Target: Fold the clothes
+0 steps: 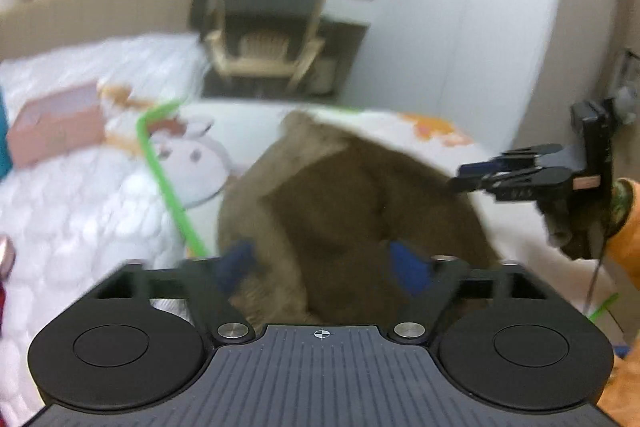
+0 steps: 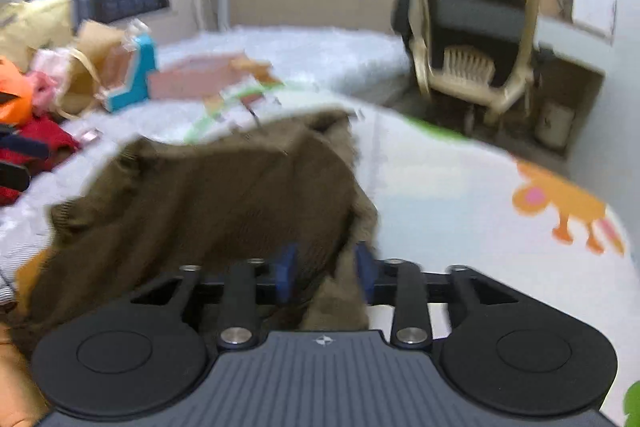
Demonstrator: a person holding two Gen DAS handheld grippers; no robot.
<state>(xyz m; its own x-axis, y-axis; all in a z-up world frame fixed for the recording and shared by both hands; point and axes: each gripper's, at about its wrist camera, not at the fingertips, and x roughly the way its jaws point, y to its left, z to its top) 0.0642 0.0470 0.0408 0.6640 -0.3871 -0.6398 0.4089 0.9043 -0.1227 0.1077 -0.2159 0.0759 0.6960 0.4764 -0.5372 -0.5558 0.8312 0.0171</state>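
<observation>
A brown knitted garment (image 1: 360, 195) lies rumpled on the white bed cover (image 1: 80, 211); both views are blurred. My left gripper (image 1: 326, 265) is open, its blue pads (image 1: 240, 263) set wide apart over the garment's near edge, with cloth under and between them. My right gripper (image 2: 326, 271) has its blue pads (image 2: 286, 269) drawn close, and a bunched fold at the garment's (image 2: 208, 203) near right corner sits between them. In the left wrist view the right gripper (image 1: 460, 179) is at the garment's right edge.
A green strip (image 1: 164, 183) and cartoon prints mark the cover (image 2: 460, 195). A pink box (image 1: 56, 131), a blue box (image 2: 138, 75), bags and red clothes (image 2: 36, 143) sit at the left. Beyond the bed are a beige chair (image 2: 476, 43) and shelves. An orange sleeve (image 1: 628, 227) is at the right.
</observation>
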